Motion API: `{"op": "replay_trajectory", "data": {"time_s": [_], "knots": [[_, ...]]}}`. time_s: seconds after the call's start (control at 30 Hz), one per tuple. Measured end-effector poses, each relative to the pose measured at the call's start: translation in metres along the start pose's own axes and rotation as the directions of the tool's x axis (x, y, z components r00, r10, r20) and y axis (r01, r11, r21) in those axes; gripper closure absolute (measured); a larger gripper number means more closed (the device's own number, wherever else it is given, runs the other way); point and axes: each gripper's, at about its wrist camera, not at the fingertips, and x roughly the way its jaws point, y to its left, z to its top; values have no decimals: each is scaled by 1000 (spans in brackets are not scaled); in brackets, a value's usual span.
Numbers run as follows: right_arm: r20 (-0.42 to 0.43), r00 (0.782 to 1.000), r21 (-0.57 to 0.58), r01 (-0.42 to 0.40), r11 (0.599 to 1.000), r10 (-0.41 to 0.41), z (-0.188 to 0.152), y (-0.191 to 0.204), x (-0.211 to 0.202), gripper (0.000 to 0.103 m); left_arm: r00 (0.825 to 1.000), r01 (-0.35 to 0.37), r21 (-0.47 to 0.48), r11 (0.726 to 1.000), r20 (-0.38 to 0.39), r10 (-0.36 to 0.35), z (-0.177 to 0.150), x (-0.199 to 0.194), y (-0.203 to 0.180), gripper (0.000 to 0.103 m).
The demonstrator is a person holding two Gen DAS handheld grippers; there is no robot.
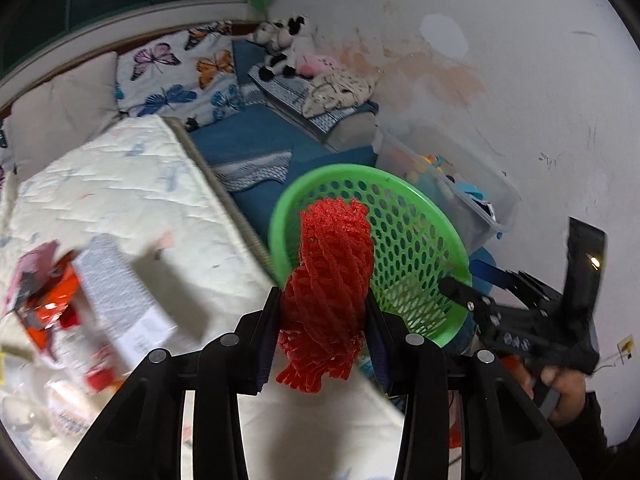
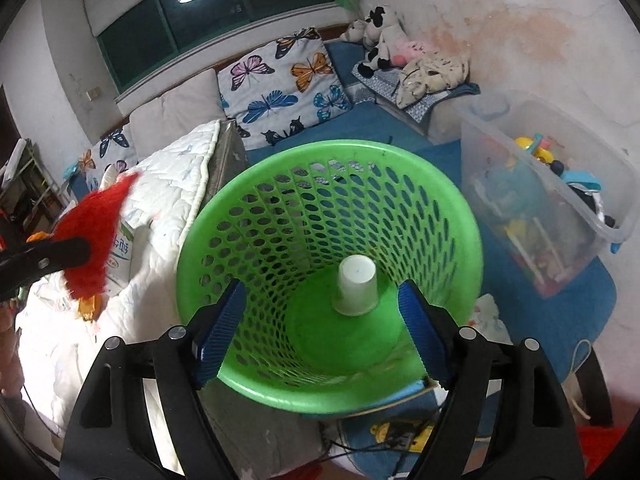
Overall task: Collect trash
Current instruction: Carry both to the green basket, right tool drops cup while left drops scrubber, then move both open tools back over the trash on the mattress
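Note:
My left gripper (image 1: 322, 312) is shut on a red foam fruit net (image 1: 332, 272) and holds it in the air beside the rim of the green perforated waste basket (image 1: 424, 216). The net also shows at the left of the right wrist view (image 2: 96, 236). My right gripper (image 2: 324, 312) is open and empty, its blue pads to either side of the basket's mouth (image 2: 256, 184). A white paper cup (image 2: 356, 284) lies upside down on the basket's bottom. The right gripper also shows at the right of the left wrist view (image 1: 520, 304).
A white quilted mattress (image 1: 120, 200) lies to the left with a white carton (image 1: 120, 292), a red wrapper (image 1: 48, 304) and other packaging on it. A clear plastic bin of toys (image 2: 552, 208) stands right of the basket. Butterfly pillows (image 2: 280, 84) and plush toys (image 2: 384, 40) are behind.

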Motion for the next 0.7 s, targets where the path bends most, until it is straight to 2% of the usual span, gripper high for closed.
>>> {"op": "replay_trajectory", "data": {"time_s": [0.23,0.33,0.53,0.7], "knots": [[9,1000,9,14,1000,-14,-13,-10,-12,24,997,35,-4,999,-67,-36,9,42,-17,63],[9,1000,15,21,1000,-21,-16,-13,-14,24,997,31,2,1000,-76,-31,7,48,-23,47],[8,1000,8,12,1000,-13,-17,-7,-15,24,998,24,12,1000,-56,-24,1,37,-20,41],[19,1000,-20,-13,1000,13,-15,9,-18,24,1000,-8,5,1000,-17,8,-9,10,-7,38]]}}
